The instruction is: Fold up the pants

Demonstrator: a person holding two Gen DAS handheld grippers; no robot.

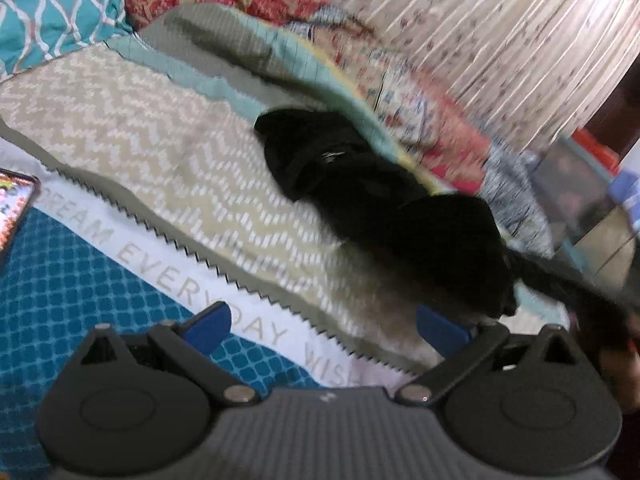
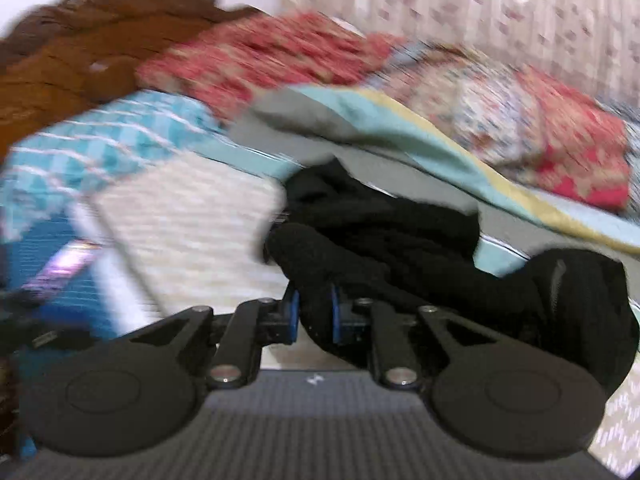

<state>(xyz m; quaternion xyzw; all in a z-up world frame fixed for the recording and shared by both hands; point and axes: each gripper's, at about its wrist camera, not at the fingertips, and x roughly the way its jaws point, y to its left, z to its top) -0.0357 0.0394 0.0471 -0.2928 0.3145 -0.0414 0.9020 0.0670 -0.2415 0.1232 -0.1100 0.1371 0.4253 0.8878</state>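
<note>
The black pants (image 1: 384, 204) lie crumpled on a beige zigzag blanket (image 1: 132, 128) on the bed. My left gripper (image 1: 324, 326) is open and empty, its blue pads wide apart, just short of the near end of the pants. In the right wrist view the pants (image 2: 400, 240) bunch up in front of me. My right gripper (image 2: 314, 314) is shut on a fold of the black cloth, which hangs between the blue pads. Both views are blurred by motion.
A phone (image 1: 12, 208) lies on the blue patterned sheet (image 1: 68, 292) at the left. A teal pillow (image 1: 52, 12), a red floral quilt (image 2: 280, 56) and a teal-edged blanket (image 2: 392, 128) pile up behind. A wooden headboard (image 2: 60, 56) and curtain (image 1: 500, 32) stand beyond.
</note>
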